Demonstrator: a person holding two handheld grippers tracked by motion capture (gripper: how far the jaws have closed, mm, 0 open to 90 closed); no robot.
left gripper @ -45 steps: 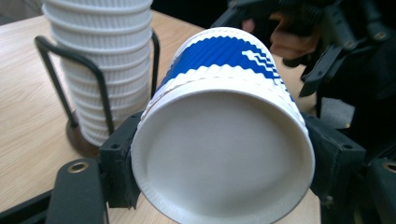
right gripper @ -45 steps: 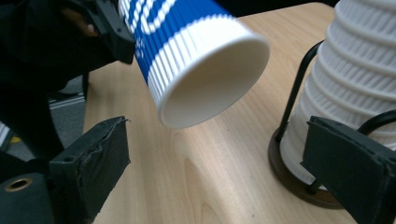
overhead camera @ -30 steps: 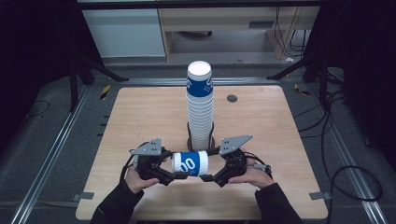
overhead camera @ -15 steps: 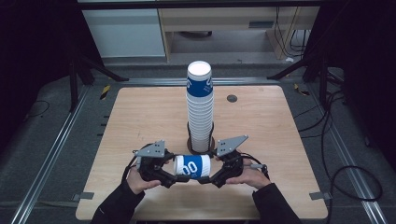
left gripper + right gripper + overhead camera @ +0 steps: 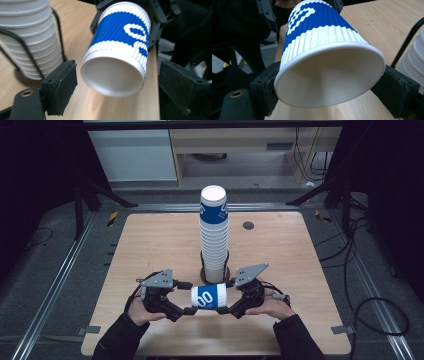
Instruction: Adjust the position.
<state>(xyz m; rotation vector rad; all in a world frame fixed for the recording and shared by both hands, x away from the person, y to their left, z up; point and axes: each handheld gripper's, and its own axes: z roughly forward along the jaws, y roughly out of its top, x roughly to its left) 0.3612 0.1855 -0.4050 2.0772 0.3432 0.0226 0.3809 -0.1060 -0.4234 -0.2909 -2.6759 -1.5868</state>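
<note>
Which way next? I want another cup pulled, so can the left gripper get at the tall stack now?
Probably yes: the left gripper stands open, its pads clear of the cup, which the right gripper clamps. The stack stands just behind, nothing between.

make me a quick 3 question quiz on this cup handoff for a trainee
1. True or false: the left gripper is clamped on the blue and white cup.
2. Which gripper's pads press the cup's open rim? A left B right
3. What keeps the tall cup stack upright?

Key:
1. False; its jaws have just been opening and stand clear of the cup's base.
2. B, the right gripper.
3. A black wire holder around its lower part.
</note>
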